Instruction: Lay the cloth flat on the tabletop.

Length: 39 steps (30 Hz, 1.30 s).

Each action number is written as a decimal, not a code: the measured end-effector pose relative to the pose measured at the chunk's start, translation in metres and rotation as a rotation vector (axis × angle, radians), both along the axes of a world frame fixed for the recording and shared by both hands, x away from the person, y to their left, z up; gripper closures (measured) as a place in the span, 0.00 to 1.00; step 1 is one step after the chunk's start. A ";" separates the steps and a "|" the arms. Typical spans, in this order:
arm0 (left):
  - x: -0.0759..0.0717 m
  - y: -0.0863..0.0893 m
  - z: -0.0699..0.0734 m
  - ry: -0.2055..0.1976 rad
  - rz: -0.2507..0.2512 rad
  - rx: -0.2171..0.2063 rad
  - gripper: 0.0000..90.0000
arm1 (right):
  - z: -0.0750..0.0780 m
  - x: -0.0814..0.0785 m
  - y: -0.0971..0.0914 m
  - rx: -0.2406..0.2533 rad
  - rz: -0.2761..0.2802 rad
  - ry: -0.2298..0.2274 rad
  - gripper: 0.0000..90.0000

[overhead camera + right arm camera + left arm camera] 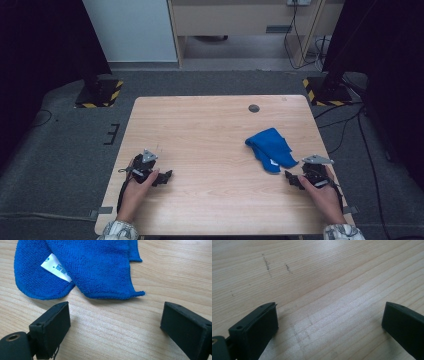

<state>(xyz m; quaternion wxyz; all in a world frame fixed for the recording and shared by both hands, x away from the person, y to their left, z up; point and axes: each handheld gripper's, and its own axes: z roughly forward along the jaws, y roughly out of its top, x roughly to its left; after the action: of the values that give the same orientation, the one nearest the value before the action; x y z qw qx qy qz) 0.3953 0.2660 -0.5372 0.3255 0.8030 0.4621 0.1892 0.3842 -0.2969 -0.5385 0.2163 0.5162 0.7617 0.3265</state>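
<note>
Blue cloth (270, 149) lies crumpled on the right half of the wooden table (210, 130), a little in from the right edge and nearer the person's side than the far side. In the right gripper view the cloth (82, 267) is a terry weave folded over itself, with a white label (56, 267) peeking out between two layers; its lower hem lies just beyond the jaw tips and touches neither. The right gripper (296, 179) rests low over the table just beside the cloth's near corner, held by the right hand (322, 192), and its jaws stand wide apart with only bare wood between them (115, 322). The left gripper (162, 177) sits well apart from the cloth, near the table's left edge, in the left hand (137, 192); its jaws (329, 320) are likewise spread wide over bare wood, where a few faint dark scuff marks (267, 263) show farther off. Whether either gripper's tips actually touch the tabletop is hard to judge from these angles. A small dark round spot (254, 108) sits near the table's far edge, well apart from the cloth.
</note>
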 end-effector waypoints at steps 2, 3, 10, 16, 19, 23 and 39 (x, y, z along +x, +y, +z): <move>0.000 0.000 0.000 0.000 0.001 0.000 0.00 | 0.000 0.000 0.000 -0.003 0.001 -0.002 0.10; 0.000 0.000 0.000 -0.001 0.003 -0.001 0.00 | 0.000 0.000 0.000 -0.001 -0.002 0.000 0.09; -0.001 0.002 0.000 0.000 0.020 -0.001 0.00 | 0.000 0.002 0.002 -0.003 -0.009 0.005 0.08; -0.001 0.002 0.000 0.000 0.023 -0.001 0.00 | 0.008 0.002 -0.001 0.033 -0.005 -0.017 0.11; -0.001 0.002 0.000 0.000 0.023 -0.001 0.00 | 0.012 0.001 -0.002 0.046 -0.008 -0.042 0.14; -0.001 0.002 0.000 0.000 0.022 0.000 0.00 | 0.020 0.000 0.000 0.058 0.005 -0.073 0.18; -0.001 0.002 0.000 -0.001 0.023 -0.001 0.00 | 0.044 0.016 0.012 0.079 0.049 -0.084 0.39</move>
<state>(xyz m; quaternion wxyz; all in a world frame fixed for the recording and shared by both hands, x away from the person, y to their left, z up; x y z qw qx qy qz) 0.3941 0.2683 -0.5372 0.3237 0.7975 0.4712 0.1930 0.4007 -0.2852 -0.4946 0.2197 0.4913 0.7508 0.3830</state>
